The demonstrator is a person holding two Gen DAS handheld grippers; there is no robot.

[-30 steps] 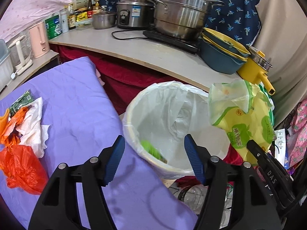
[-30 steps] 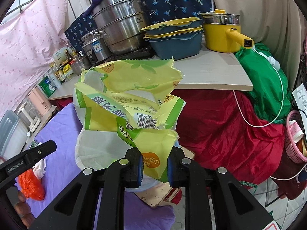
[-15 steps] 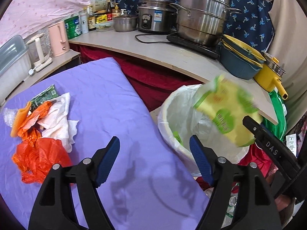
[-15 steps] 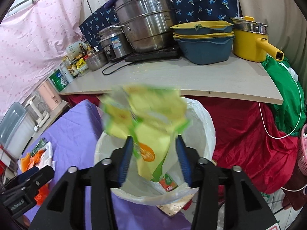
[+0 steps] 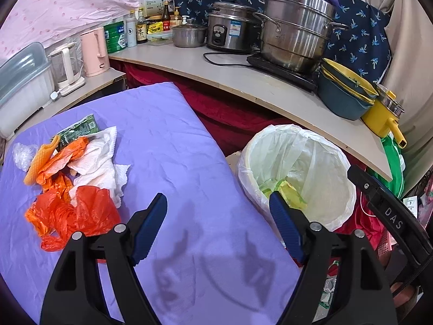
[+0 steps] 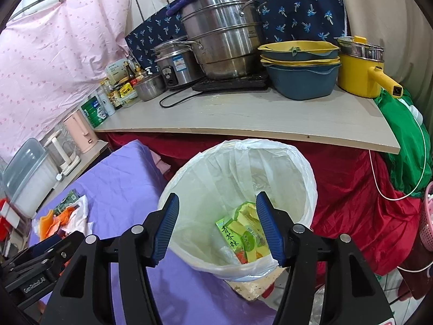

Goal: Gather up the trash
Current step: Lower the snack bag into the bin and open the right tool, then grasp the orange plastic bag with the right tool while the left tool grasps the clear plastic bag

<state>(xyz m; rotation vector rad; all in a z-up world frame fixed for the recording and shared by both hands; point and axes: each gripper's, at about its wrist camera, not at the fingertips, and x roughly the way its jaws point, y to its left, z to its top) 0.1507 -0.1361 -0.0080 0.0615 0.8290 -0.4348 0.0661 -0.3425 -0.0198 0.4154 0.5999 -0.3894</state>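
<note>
Two grippers with jaws apart, nothing between them; both have just been opening.
One white-lined trash bin point(image 6: 238, 205) beside the purple table's point(image 5: 167, 140) right edge holds one yellow-green wrapper point(image 6: 243, 233); right gripper point(image 6: 217, 227) is above it, left gripper point(image 5: 217, 223) over the table edge; one trash pile point(image 5: 73, 178) lies near the left edge.

Bin point(image 6: 305, 173) mouth wide open below my right gripper point(image 6: 216, 227); shelf edge point(image 6: 243, 131) overhangs behind, purple surface point(image 5: 167, 140) clear w/ trash pile point(image 5: 73, 178) left

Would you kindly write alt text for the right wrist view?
The open, empty right gripper hangs over a white-lined trash bin holding yellow-green packaging. More trash lies on the purple cloth to the left.
</note>
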